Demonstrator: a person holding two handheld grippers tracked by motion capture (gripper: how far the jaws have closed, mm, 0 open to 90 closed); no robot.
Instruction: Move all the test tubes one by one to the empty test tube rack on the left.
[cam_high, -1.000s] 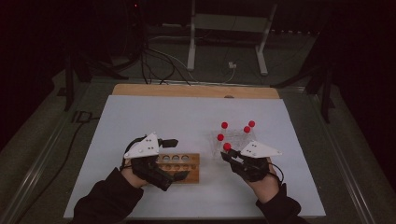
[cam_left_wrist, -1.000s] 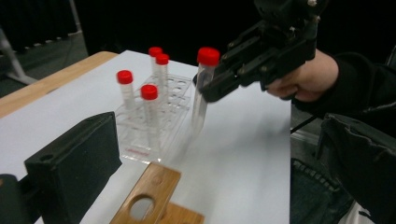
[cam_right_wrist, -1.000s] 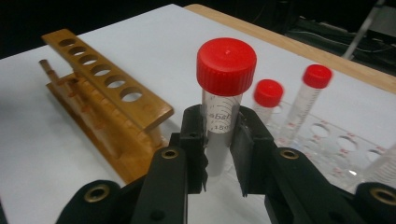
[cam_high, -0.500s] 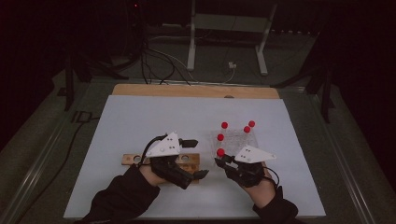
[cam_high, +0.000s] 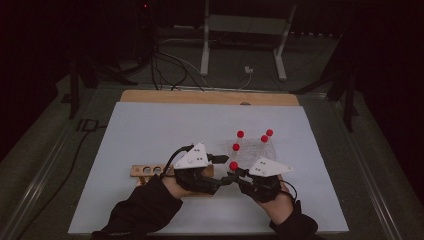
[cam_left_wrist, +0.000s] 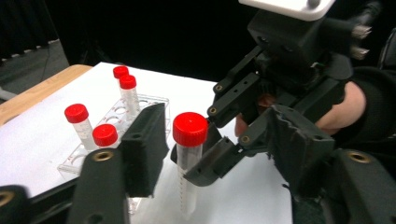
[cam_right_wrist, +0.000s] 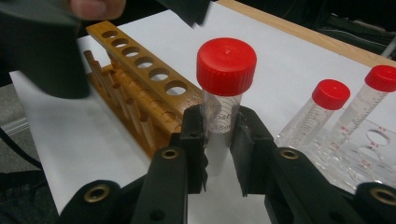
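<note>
My right gripper (cam_right_wrist: 223, 128) is shut on a clear tube with a red cap (cam_right_wrist: 226, 65), held upright just above the white mat. In the high view that tube (cam_high: 233, 165) stands between the two hands, with the right gripper (cam_high: 234, 176) below it. My left gripper (cam_left_wrist: 219, 135) faces it from the left, and its jaws have just been closing. The tube (cam_left_wrist: 190, 140) stands between them, and neither pad touches it. In the high view the left gripper (cam_high: 221, 171) is close beside the right one.
A wooden tube rack (cam_high: 145, 170) with a row of empty holes (cam_right_wrist: 140, 70) lies left of the hands. A clear plastic rack (cam_high: 257, 150) behind the right gripper holds several red-capped tubes (cam_left_wrist: 105, 134). A wooden strip (cam_high: 210, 97) edges the mat's far side.
My left gripper has moved right, away from the wooden rack and up to the tube in the right gripper, and its jaws have narrowed. The right gripper has stayed nearly in place.
</note>
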